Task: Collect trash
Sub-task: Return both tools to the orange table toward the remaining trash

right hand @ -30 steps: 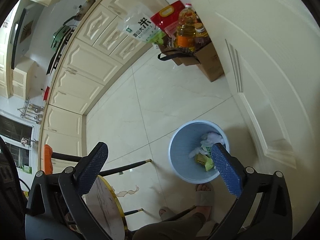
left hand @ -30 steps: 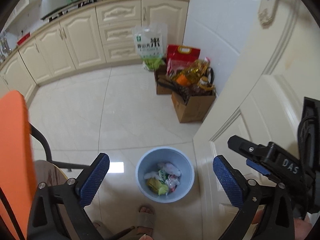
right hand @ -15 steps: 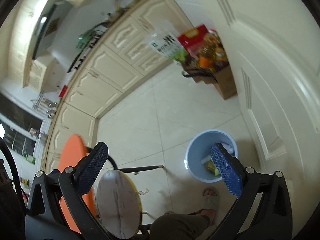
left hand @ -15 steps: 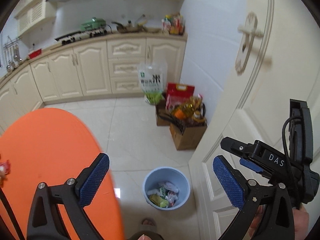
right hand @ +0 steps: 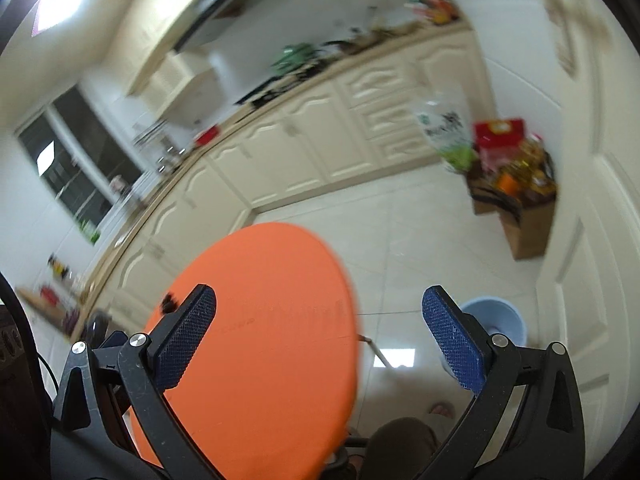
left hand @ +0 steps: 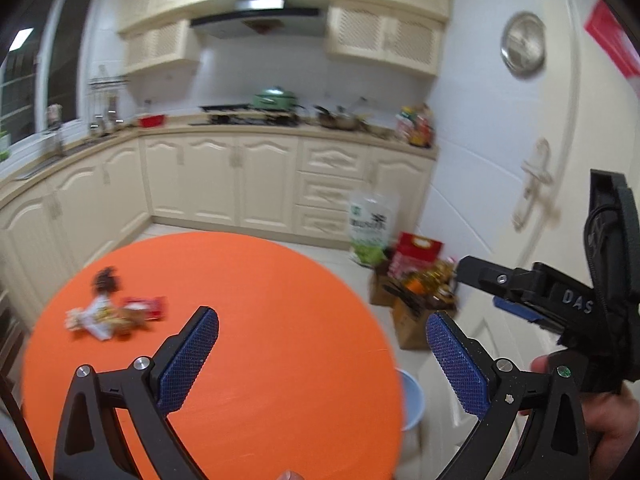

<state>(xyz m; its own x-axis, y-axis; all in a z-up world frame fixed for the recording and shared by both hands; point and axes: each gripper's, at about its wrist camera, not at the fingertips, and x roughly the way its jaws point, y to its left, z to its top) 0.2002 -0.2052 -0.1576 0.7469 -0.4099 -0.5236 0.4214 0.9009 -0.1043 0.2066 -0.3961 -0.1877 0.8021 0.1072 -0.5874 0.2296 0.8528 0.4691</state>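
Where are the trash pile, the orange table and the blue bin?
trash pile (left hand: 114, 316), left wrist view, middle of the wrappers
orange table (left hand: 260, 320), left wrist view, bare top
blue bin (right hand: 494, 314), right wrist view, rim

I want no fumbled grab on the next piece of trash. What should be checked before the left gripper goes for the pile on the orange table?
1. Left gripper empty, jaws wide apart: ok.
2. Right gripper empty, jaws apart: ok.
3. Trash pile in view on the orange table, ahead and to the left of the left gripper: ok.
4. Single piece picked out to grasp: cannot tell, the pile is blurred.
5. Blue bin on the floor beside the table, open: ok.
6. Tabletop between left gripper and pile bare: ok.
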